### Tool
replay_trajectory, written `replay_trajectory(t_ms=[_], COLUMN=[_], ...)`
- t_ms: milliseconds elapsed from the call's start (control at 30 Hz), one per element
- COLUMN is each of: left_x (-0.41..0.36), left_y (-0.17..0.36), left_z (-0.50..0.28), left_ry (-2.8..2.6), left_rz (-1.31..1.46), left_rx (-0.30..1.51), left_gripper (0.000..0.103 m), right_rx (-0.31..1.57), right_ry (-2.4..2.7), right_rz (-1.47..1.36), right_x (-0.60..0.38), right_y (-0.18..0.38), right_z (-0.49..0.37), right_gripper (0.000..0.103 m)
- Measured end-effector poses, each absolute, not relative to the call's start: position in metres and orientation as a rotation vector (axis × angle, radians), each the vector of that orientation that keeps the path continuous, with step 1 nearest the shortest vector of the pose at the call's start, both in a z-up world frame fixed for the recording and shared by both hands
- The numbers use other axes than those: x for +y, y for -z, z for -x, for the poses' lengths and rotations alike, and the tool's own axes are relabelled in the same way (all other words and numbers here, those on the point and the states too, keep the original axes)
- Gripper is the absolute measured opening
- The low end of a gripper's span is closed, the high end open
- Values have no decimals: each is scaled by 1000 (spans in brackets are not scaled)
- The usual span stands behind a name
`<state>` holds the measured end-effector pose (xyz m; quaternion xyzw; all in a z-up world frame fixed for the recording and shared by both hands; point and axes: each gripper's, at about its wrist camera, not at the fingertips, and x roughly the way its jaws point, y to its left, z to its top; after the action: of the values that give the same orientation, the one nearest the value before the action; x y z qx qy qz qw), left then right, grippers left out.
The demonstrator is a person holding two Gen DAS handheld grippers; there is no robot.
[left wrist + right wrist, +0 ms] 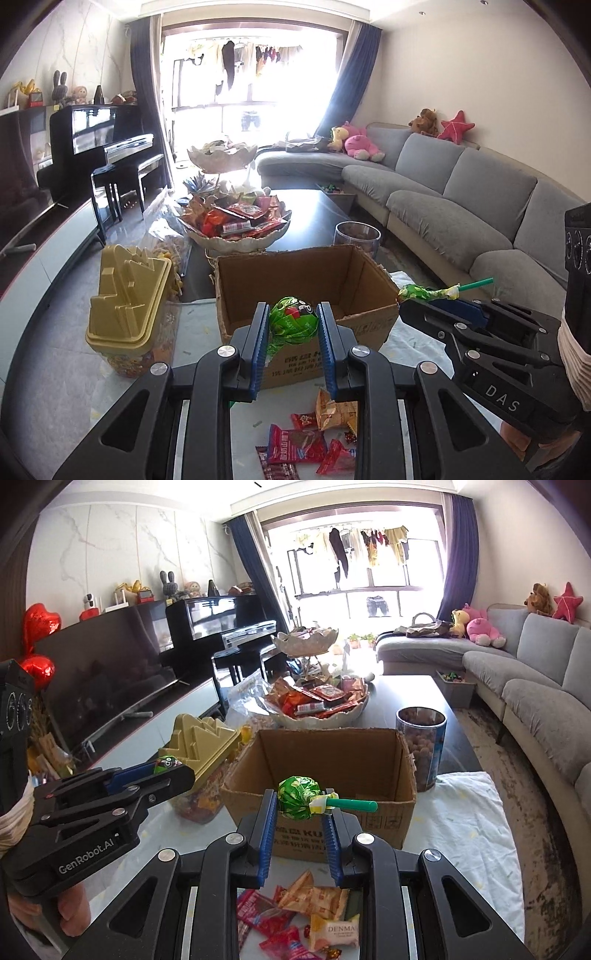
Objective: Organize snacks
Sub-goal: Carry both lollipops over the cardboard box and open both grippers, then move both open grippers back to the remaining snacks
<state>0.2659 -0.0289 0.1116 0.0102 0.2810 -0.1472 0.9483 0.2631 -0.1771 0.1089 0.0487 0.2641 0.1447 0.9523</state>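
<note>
Here, 2 green lollipops, each clamped between its gripper's blue fingers (327,332), above the open cardboard box (291,269)

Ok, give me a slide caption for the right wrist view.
Right gripper fingers clamp a green-wrapped lollipop in front of the open cardboard box, loose snack packets below.

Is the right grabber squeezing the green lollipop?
Touching. In the right wrist view, the right gripper has its blue fingers pressed against the green lollipop, holding it up in front of the cardboard box.
</note>
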Motion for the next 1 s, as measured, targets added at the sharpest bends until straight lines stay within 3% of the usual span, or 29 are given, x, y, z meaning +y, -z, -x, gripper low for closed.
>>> replay_trajectory(t_ms=[900,967,1000], left_x=[-45,-45,-45], left_y=[-77,-75,-74], left_z=[-378,-377,-375], left_ry=[282,266,260], left_rz=[-30,-44,-49], left_rx=[664,662,657], left_gripper=[28,40,40], right_rx=[622,627,634], right_ry=[-268,-248,-238], right_rz=[-79,-76,-81], right_x=[-187,-187,-188], right_y=[-75,-74,-73], right_z=[-375,-380,-382], right_gripper=[26,29,42])
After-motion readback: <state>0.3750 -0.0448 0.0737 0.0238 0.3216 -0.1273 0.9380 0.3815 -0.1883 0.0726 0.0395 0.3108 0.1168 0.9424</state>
